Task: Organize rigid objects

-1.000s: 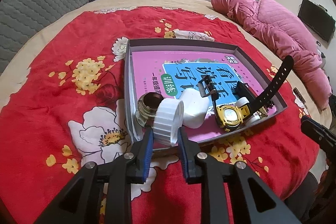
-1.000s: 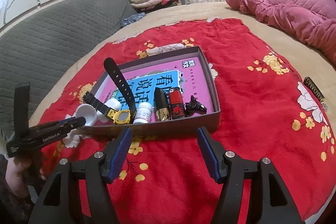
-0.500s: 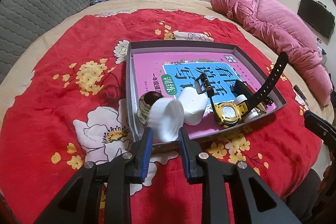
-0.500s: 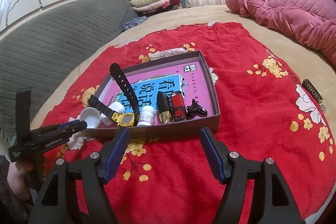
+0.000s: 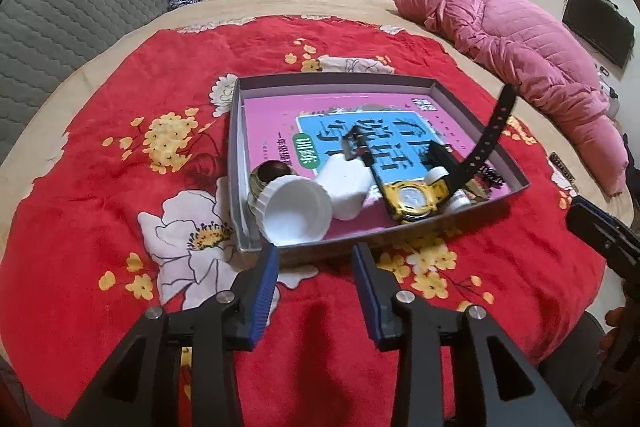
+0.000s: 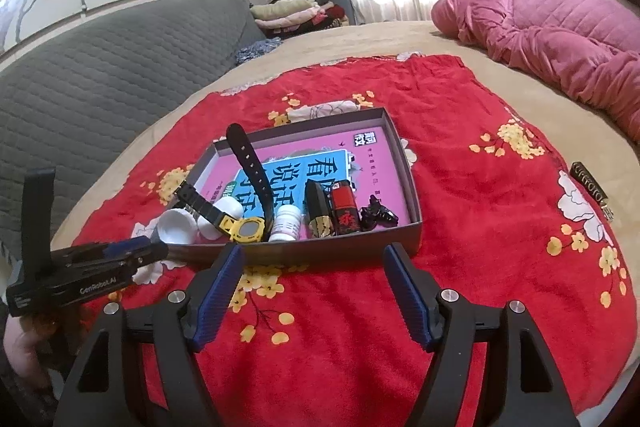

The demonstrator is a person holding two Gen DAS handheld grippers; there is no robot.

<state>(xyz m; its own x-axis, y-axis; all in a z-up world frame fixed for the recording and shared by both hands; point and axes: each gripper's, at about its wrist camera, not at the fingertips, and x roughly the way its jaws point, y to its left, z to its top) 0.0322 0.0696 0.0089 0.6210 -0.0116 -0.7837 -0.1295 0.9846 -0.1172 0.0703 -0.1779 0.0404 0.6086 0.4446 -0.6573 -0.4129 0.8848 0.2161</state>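
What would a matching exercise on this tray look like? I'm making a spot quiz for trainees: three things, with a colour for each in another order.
Things:
1. watch face
2. jar lid
3. lighter

Colours:
A. red
B. yellow
C. white

Pairs: 1-B, 2-C, 3-A

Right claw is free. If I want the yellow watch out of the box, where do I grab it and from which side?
Judging by its pose, grip the upright black strap, not the yellow watch face. The strap stands clear above the box wall, while the face lies low, wedged between a small white bottle and a white jar. Bring the right claw down from above, pads on the strap's flat sides.
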